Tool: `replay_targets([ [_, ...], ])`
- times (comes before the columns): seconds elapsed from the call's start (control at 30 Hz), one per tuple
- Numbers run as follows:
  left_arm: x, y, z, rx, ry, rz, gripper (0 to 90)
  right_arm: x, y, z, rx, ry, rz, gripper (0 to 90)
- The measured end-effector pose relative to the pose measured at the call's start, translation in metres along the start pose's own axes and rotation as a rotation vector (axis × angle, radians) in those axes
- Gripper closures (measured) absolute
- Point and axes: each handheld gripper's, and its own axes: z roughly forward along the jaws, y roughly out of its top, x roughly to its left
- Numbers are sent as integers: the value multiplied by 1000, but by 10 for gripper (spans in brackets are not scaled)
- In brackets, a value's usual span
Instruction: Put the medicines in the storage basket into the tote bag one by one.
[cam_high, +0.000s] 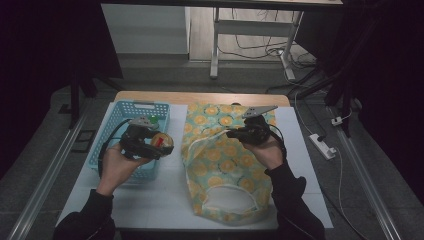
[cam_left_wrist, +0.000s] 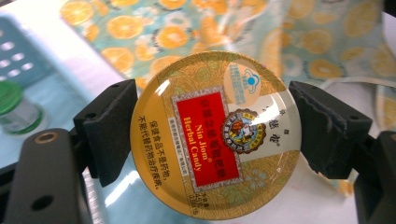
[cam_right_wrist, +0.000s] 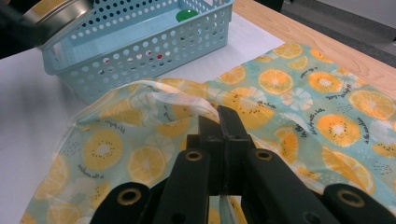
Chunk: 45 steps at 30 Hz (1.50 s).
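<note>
High view: left gripper (cam_high: 159, 145) held a round tin (cam_high: 162, 141) over the near-right corner of the blue basket (cam_high: 111, 131), just left of the bag (cam_high: 220, 165). Judged: tin was lifted out of the basket and headed for the bag. Right gripper (cam_high: 231, 133) pinched the bag's white-edged rim (cam_high: 192, 145) at its far left and held it raised, likely to keep the mouth open for the tin. Bag lay flat on the white counter (cam_high: 165, 192), right of the basket.

Left gripper view: jaws stood wide, clamped on the tin (cam_left_wrist: 215, 135) by its rim, one pad (cam_left_wrist: 114, 130) on each side, lid with red label facing the camera. A green-capped bottle (cam_left_wrist: 14, 109) lay in the basket at far left. Bag fabric (cam_left_wrist: 187, 28) was beyond the tin.

Right gripper view: jaws fully clenched on a fold of bag rim (cam_right_wrist: 212, 112), fabric lifted off the counter. Basket (cam_right_wrist: 140, 51) was far left; the tin's edge (cam_right_wrist: 56, 11) was at top left, above the basket.
</note>
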Motion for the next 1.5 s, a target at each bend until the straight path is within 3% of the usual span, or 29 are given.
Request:
replay_targets([
  [0.47, -41, 8, 29, 34, -97, 95, 201, -3, -2, 3, -2, -11, 13, 900],
  [1.0, -61, 24, 76, 87, -167, 140, 201, -6, -5, 9, -1, -21, 24, 900],
  [1.5, -68, 36, 127, 128, -221, 137, 201, -6, -5, 11, -4, -27, 22, 900],
])
